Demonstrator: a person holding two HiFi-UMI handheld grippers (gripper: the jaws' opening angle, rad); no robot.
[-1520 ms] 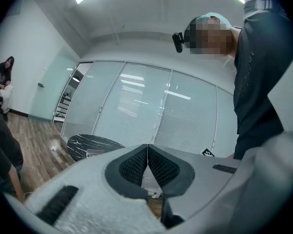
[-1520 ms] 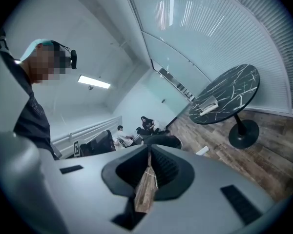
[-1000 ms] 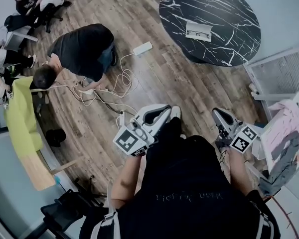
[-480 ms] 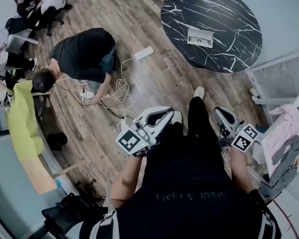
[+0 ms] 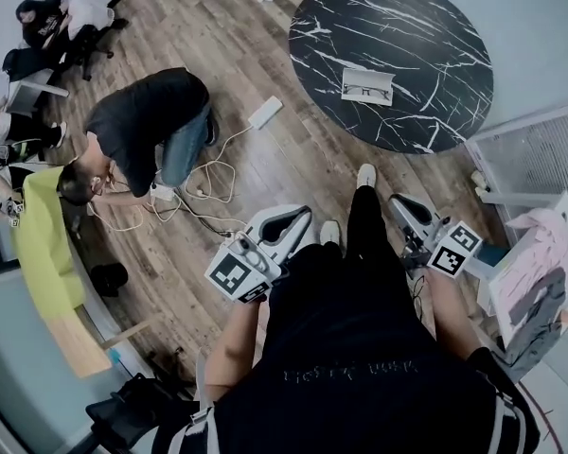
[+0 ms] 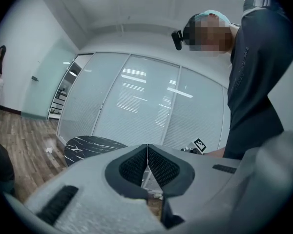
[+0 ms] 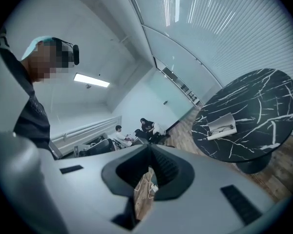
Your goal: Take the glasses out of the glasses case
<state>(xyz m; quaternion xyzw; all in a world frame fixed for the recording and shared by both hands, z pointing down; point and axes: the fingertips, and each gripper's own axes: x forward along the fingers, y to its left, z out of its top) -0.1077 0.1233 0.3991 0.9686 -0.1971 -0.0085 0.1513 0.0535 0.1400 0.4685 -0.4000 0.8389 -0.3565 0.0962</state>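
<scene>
A white glasses case lies open on a round black marble table, far ahead of both grippers. The glasses inside it are too small to make out. My left gripper is held at waist height over the wooden floor, jaws shut on nothing. My right gripper is at the same height on the other side of my legs, also shut and empty. In the right gripper view the case sits on the table, well beyond the closed jaw tips. The left gripper view shows its tips touching.
A person crouches on the floor at the left among cables and a white power strip. A white slatted panel and a box with pink cloth stand at the right. More people sit at the far left corner.
I have stepped forward with one leg, and the table now sits slightly nearer the middle of the view. The crouching person has shifted. Both grippers stay shut.
</scene>
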